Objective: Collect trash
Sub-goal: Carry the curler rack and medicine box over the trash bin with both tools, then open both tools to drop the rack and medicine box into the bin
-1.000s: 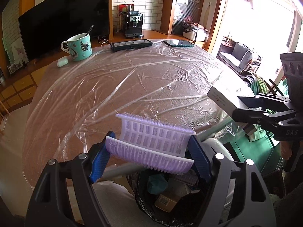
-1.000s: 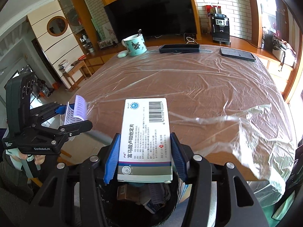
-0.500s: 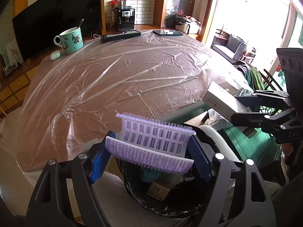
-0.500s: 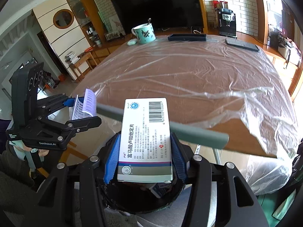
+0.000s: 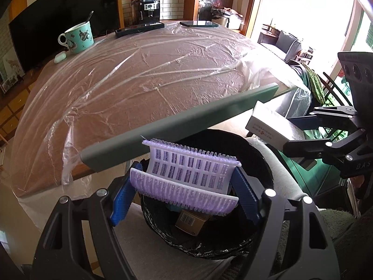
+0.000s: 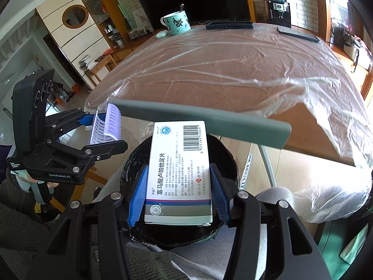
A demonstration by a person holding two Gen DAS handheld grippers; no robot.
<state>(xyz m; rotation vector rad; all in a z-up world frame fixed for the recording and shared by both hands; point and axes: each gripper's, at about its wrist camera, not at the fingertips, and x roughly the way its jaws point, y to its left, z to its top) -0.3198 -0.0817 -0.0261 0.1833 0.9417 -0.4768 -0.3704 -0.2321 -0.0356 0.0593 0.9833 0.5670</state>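
My left gripper (image 5: 184,192) is shut on a bent lilac plastic strip with bristles (image 5: 186,175), its blue pads pressing both ends. It hangs over the black-lined trash bin (image 5: 258,245), where a brown carton (image 5: 190,221) lies inside. My right gripper (image 6: 178,193) is shut on a white medicine box (image 6: 179,170) with a barcode, held above the same bin (image 6: 132,165). In the left wrist view the right gripper (image 5: 300,128) and its box (image 5: 263,121) show at the right. In the right wrist view the left gripper (image 6: 100,128) and the strip (image 6: 113,122) show at the left.
A grey bar (image 5: 177,126) runs along the near edge of the plastic-covered table (image 5: 139,74), just beyond the bin. At the far side stand a teal mug (image 5: 78,37), a white case (image 5: 60,57), two dark flat devices (image 5: 139,29) and a coffee machine (image 5: 148,9).
Both grippers have sunk and drawn back from the table toward the bin, each still holding its item. The grey bar and more of the bin's opening now show.
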